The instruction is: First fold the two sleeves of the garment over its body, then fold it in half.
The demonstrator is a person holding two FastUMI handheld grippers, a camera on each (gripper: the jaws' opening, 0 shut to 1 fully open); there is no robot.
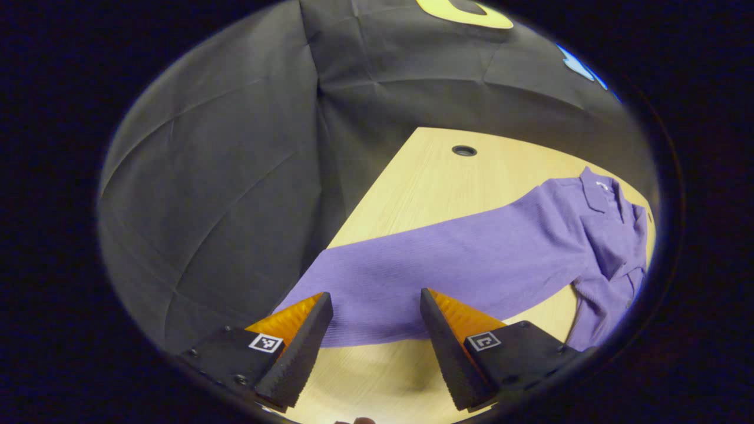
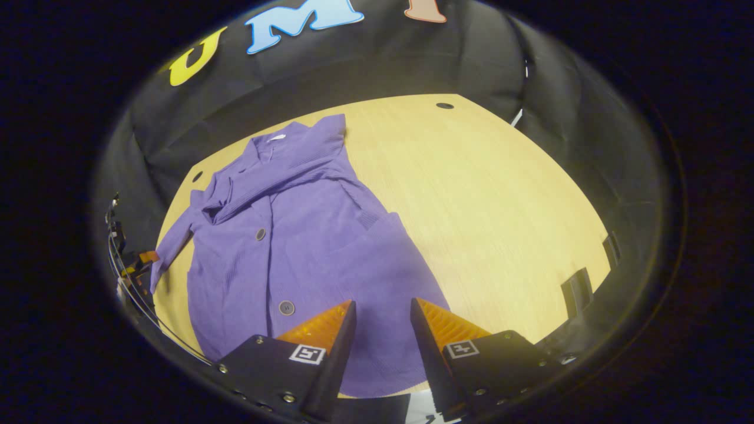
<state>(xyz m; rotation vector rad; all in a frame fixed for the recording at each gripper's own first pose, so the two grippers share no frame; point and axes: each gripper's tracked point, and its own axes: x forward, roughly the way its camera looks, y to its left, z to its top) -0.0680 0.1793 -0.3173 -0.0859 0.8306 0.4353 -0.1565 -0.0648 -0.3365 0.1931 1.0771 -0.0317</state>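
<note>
1. Your left gripper (image 1: 376, 315) hangs with jaws apart, holding nothing, above the hem of the purple ribbed-knit garment (image 1: 471, 259).
2. Your right gripper (image 2: 383, 321) is likewise spread wide over the hem, empty.
3. The cardigan lies flat on the pale wood-grain table (image 2: 483, 194), collar far, round buttons (image 2: 286, 307) down its front, one sleeve (image 2: 283, 179) folded across the chest.

Ribbed knit cloth garment (image 2: 306, 235), smooth pale wood-grain table (image 2: 471, 194), matt finish
</note>
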